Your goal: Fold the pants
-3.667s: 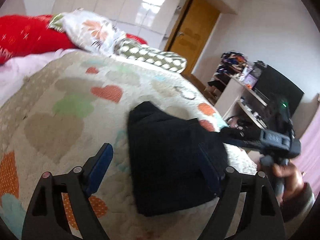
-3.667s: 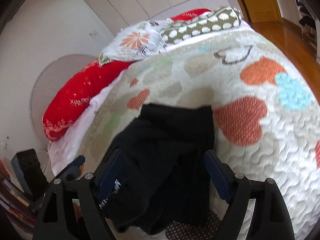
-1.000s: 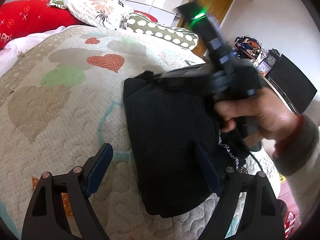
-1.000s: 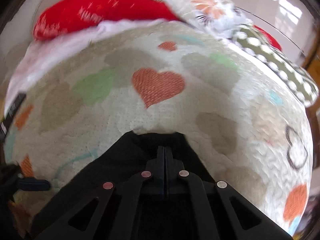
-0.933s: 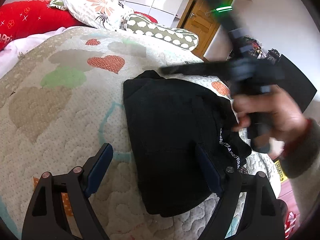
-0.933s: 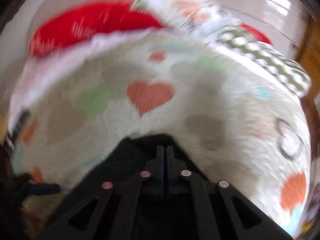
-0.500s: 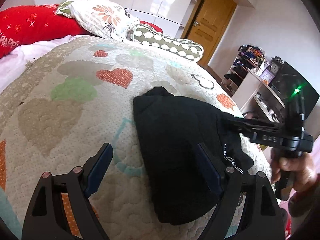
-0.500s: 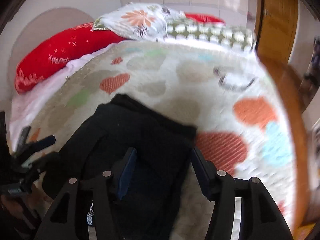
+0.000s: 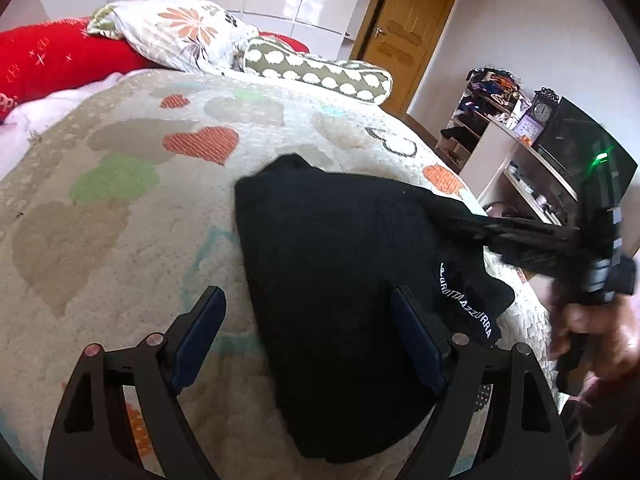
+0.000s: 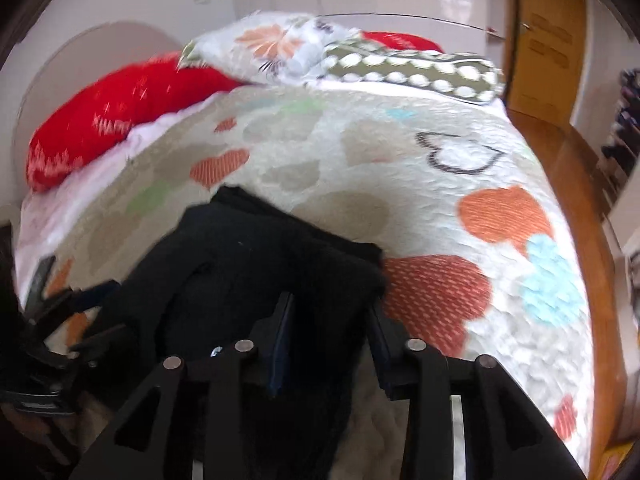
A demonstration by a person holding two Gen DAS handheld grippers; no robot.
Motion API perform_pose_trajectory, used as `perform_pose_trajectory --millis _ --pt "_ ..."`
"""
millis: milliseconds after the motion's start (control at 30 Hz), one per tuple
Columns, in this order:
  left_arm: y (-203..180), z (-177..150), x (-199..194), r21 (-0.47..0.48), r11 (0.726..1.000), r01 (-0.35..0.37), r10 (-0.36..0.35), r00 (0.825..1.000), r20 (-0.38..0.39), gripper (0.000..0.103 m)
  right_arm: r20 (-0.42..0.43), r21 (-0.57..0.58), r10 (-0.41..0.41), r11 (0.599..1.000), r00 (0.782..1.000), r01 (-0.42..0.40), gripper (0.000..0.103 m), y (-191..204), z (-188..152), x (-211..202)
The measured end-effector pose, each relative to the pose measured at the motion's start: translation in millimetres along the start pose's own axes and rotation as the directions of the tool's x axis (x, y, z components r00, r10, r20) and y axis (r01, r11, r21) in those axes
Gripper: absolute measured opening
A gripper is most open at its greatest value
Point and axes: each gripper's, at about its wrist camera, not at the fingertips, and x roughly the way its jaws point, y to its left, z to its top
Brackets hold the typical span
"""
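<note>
The black pants (image 9: 340,272) lie folded in a thick bundle on the heart-patterned quilt (image 9: 120,208), white lettering along one edge near the bed's right side. My left gripper (image 9: 308,320) is open and empty, fingers astride the bundle's near left edge. My right gripper (image 10: 330,312) is open with a narrower gap, its fingers over the right edge of the pants (image 10: 248,264). In the left wrist view the right gripper (image 9: 472,224) shows blurred at the pants' right edge, held by a hand.
Red, floral and dotted pillows (image 9: 192,36) lie at the head of the bed. A wooden door (image 9: 408,32) and cluttered shelves with a dark screen (image 9: 532,148) stand to the right. The bed's right edge drops to a wooden floor (image 10: 592,216).
My right gripper went from shut over the pants to open, swung back to the bundle's right edge, and has narrowed again. My left gripper stayed open and drew back slightly.
</note>
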Motion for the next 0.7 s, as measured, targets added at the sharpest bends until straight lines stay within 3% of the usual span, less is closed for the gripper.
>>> perform_pose_trajectory --millis 67,200,300,367,700 --pt "0.1 0.6 -5.4 0.01 1.0 -0.03 0.029 0.999 0.025 0.085 0.054 -0.01 0.049 0.999 0.997 -0.049 0.038 9.4 -6.0 -24.4" --pt "-1.1 0.7 -2.9 0.02 0.999 -0.047 0.046 0.999 0.022 0.085 0.029 -0.029 0.124 0.992 0.992 -0.123 0.035 31.1 -25.2 -28.6" --pt "-2.4 -0.1 -0.1 0.025 0.998 -0.05 0.05 0.999 0.017 0.085 -0.042 -0.023 0.11 0.994 0.993 -0.111 0.033 37.6 -45.9 -5.0" --pt "-4.2 -1.1 3.5 0.036 0.998 -0.05 0.05 0.999 0.001 0.086 -0.025 0.004 0.105 0.994 0.994 -0.105 0.033 33.7 -56.2 3.7" --pt "-5.9 -2.3 -2.4 0.044 0.996 -0.071 0.071 0.997 0.018 0.086 0.007 0.031 0.096 0.995 0.995 -0.096 0.036 30.5 -51.9 -30.8"
